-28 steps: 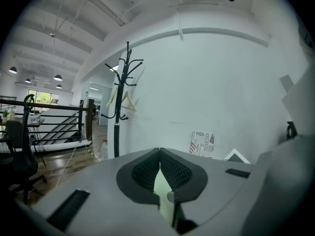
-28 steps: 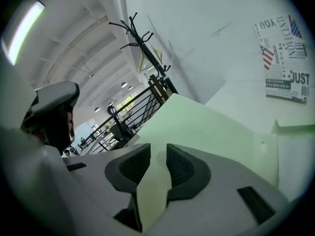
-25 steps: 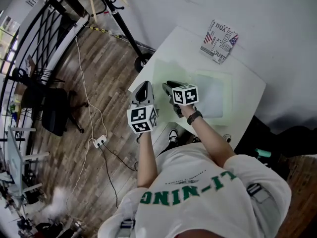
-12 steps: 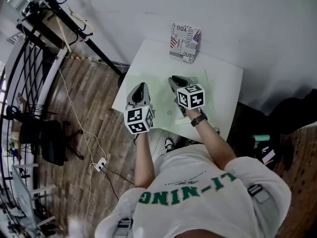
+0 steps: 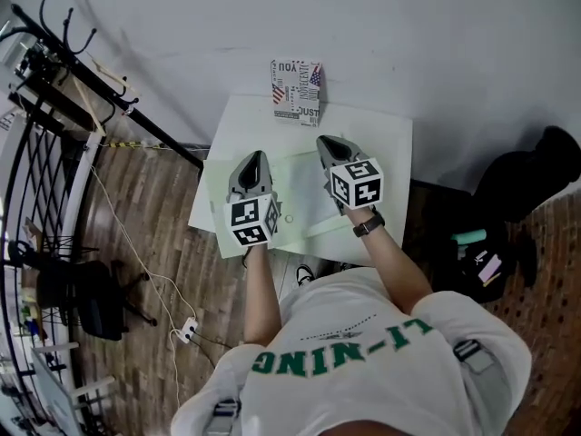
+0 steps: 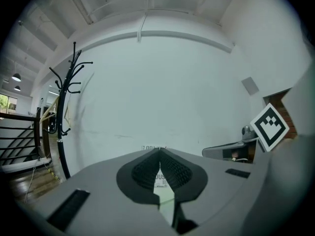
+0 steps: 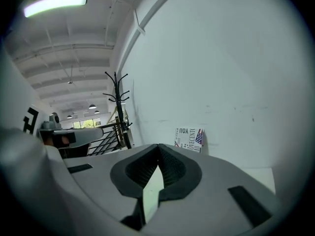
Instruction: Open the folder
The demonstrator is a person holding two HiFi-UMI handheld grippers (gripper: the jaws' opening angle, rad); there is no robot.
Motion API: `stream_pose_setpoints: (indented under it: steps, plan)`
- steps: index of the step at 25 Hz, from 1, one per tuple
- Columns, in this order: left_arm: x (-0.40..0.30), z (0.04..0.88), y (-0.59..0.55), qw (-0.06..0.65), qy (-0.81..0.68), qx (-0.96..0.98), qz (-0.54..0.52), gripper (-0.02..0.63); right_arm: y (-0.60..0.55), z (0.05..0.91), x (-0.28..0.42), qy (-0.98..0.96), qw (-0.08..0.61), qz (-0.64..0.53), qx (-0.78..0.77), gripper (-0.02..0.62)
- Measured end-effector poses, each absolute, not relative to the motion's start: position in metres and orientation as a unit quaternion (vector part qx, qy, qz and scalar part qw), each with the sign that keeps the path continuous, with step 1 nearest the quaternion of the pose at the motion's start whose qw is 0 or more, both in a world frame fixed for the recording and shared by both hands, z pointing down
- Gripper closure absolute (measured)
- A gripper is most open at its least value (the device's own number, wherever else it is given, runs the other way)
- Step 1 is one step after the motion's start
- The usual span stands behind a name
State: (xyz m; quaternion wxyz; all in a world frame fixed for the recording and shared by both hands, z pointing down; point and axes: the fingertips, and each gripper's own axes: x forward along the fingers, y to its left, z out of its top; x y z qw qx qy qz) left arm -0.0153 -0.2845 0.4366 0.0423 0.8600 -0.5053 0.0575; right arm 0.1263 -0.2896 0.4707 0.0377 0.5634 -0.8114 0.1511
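Note:
A pale green translucent folder lies flat on the small white table. Both grippers hover above it and point toward the wall. My left gripper is over the folder's left part. In the left gripper view its tips meet with nothing between them. My right gripper is over the folder's far right part. Its jaws have just been closing, and its tips now meet on nothing. A strip of folder shows below the left jaws.
A printed box leans against the white wall at the table's back edge, also visible in the right gripper view. A black coat rack stands left of the table. A dark bag sits on the floor at the right.
Both grippers have moved from the table's near edge to over the folder, toward the wall and higher. The head view has swung round so that the table sits centred.

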Motion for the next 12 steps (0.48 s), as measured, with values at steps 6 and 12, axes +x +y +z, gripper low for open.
stream_pose_setpoints:
  steps: [6,12]
  plan:
    - [-0.001,0.419,-0.286,0.029,-0.503,0.863,0.045,0.591,-0.279,0.441,0.149,-0.797,0.058,0.090,0.595,0.580]
    - [0.004,0.413,-0.289,0.022,-0.506,0.861,0.040,0.591,-0.279,0.427,0.152,-0.797,0.058,0.067,0.598,0.579]
